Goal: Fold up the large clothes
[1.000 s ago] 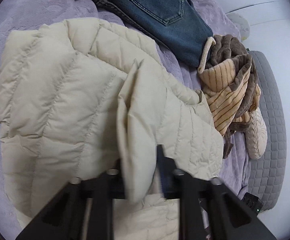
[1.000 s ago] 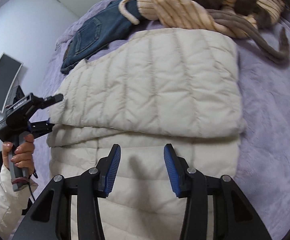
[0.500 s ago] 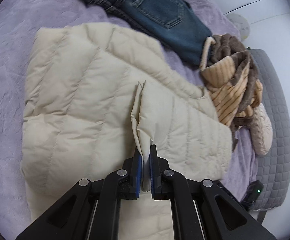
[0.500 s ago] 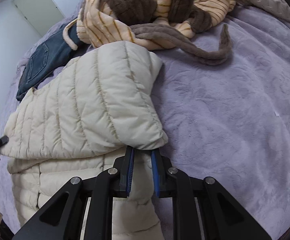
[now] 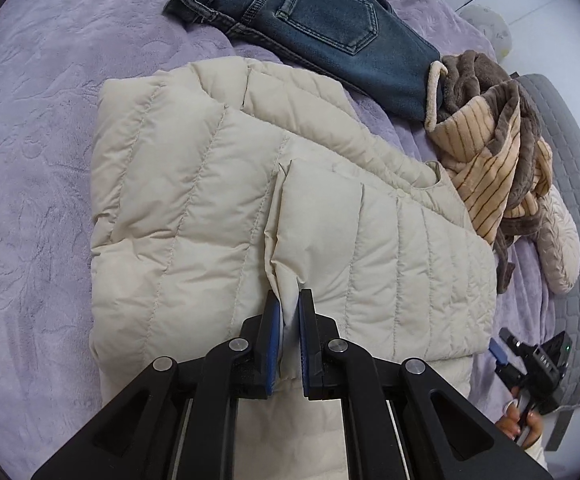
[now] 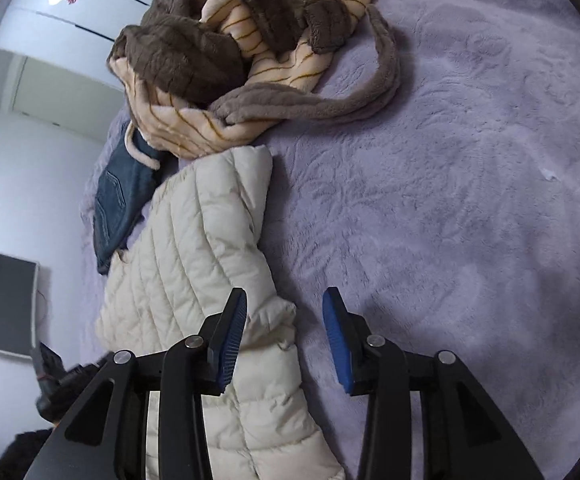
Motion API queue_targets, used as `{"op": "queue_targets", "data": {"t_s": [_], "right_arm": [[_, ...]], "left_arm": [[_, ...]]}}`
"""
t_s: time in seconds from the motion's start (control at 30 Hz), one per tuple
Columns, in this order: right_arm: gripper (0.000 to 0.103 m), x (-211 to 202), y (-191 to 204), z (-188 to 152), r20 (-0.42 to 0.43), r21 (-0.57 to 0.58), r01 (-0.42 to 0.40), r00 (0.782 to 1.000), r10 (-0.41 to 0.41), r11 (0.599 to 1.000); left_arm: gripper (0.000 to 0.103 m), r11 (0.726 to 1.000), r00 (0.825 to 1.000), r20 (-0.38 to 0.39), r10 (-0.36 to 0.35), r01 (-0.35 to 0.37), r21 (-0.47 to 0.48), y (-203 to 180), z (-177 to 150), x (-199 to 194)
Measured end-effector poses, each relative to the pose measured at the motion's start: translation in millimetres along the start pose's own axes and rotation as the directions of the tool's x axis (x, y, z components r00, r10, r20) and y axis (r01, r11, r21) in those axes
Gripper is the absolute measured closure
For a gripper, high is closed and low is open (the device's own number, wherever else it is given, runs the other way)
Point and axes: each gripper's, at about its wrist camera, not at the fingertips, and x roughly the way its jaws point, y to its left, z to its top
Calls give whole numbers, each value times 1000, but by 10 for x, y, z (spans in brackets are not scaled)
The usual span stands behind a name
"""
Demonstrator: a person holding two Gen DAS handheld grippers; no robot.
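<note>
A cream quilted puffer jacket [image 5: 217, 200] lies partly folded on a lilac bed cover [image 5: 29, 160]. My left gripper [image 5: 288, 312] is shut on an edge of the jacket's folded-over flap, pinching the fabric between its blue pads. In the right wrist view the same jacket [image 6: 193, 248] runs up the left half. My right gripper [image 6: 283, 312] has its jaws opening; the jacket's corner lies between them beside the left pad [image 6: 229, 340], and the pads do not press on it. That right gripper [image 5: 502, 354] also shows at the lower right of the left wrist view, with a hand below it.
Folded blue jeans [image 5: 322, 28] lie beyond the jacket. A brown and tan striped fleece garment [image 5: 486, 144] is heaped to the right, its belt [image 6: 330, 100] trailing over the cover. A grey quilted mattress edge [image 5: 578, 240] borders the right; a dark screen [image 6: 11, 312] hangs on the wall.
My right gripper has let go of the jacket's corner and opened, rolling and shifting right. The left gripper keeps its pinch on the flap, which now lies lower and flatter.
</note>
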Motion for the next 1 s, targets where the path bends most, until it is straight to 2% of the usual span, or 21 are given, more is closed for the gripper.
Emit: {"op": "queue_targets", "data": {"t_s": [0.1, 0.2, 0.3, 0.37, 0.4, 0.47, 0.5, 0.6, 0.67, 0.77, 0.87, 1.0], "right_arm": [[51, 209, -18, 232, -7, 35, -33, 999, 33, 999], [51, 403, -120, 431, -23, 121, -130, 991, 134, 984], [51, 667, -198, 568, -45, 231, -244, 964, 261, 942], [51, 827, -190, 595, -67, 288, -318, 934, 350, 903], [62, 871, -140, 602, -81, 280, -328, 929, 362, 903], [84, 874, 16, 626, -101, 180, -288, 946, 309, 940], [89, 869, 77, 642, -106, 131, -251, 958, 265, 959], [91, 893, 139, 712, -106, 14, -106, 989, 107, 994], [91, 928, 136, 741, -102, -25, -51, 994, 48, 998], [91, 862, 133, 715, -78, -26, -19, 997, 17, 999], [91, 614, 74, 616, -41, -39, 6, 999, -7, 999], [91, 266, 158, 395, -42, -68, -50, 998, 47, 996]], "left_arm": [[95, 1000, 1000, -7, 30, -30, 0, 37, -13, 71], [95, 999, 999, -9, 45, -45, -15, 88, -16, 117], [95, 998, 998, -11, 62, -62, -13, 91, -22, 130], [95, 997, 996, -11, 83, -83, 5, 46, -19, 143], [95, 995, 995, -10, 97, -96, 17, 23, -19, 151], [95, 993, 993, -9, 115, -114, 36, -7, -14, 173], [95, 992, 993, -9, 117, -117, 40, -10, -16, 185], [95, 993, 993, -12, 114, -114, 32, -5, -16, 227], [95, 993, 993, -11, 116, -115, 26, -6, -21, 238], [95, 991, 992, -7, 129, -129, 38, -31, -26, 230], [95, 991, 991, -3, 132, -132, 37, -48, -21, 235], [95, 991, 992, 4, 128, -128, 27, -53, -28, 248]]}}
